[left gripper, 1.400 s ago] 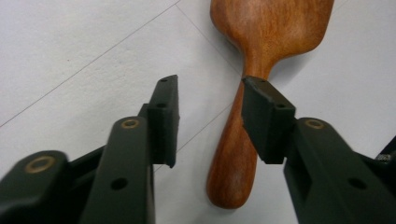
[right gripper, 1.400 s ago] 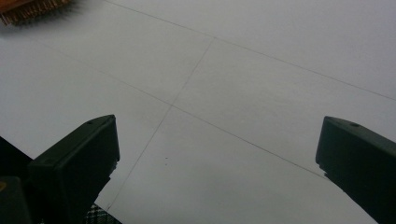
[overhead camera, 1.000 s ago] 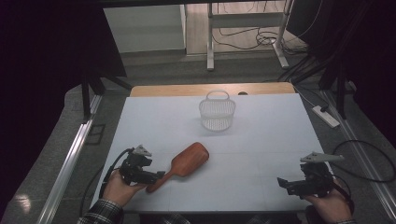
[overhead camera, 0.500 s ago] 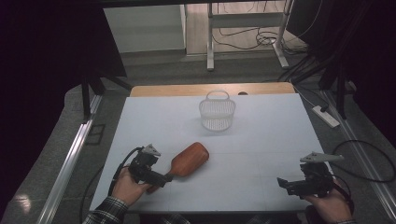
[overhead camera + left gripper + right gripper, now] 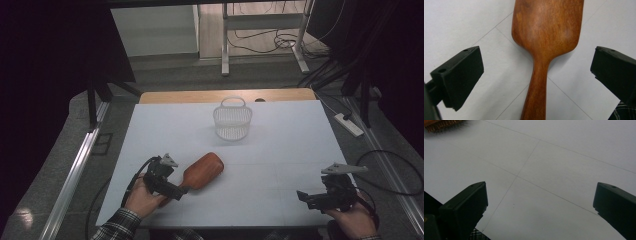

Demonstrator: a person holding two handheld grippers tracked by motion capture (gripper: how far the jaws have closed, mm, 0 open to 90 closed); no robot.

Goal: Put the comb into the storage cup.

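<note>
My left gripper point(image 5: 176, 191) sits near the front left corner of the white table point(image 5: 280, 150), its 2 jaws spread wide and just been opening, with the handle of the wooden hairbrush point(image 5: 201, 171) lying between them, neither pad touching the wood. In the left gripper view the hairbrush point(image 5: 544, 50) lies flat on its bristle side, smooth back up, its handle running toward me and its broad head pointing away, with bare table on both sides of the handle.

My right gripper point(image 5: 305, 197) rests low near the front right edge, well apart from the brush, jaws open on nothing; in the right gripper view its pads frame bare white surface crossed by thin seam lines.

The white wire basket point(image 5: 232, 120) stands upright toward the far edge, well apart from both of my grippers, with open table all around it. Past the far rim runs a strip of wood point(image 5: 200, 96), then grey floor with metal stand legs point(image 5: 225, 45) and cables point(image 5: 260, 42). Dark curtains flank the table.
</note>
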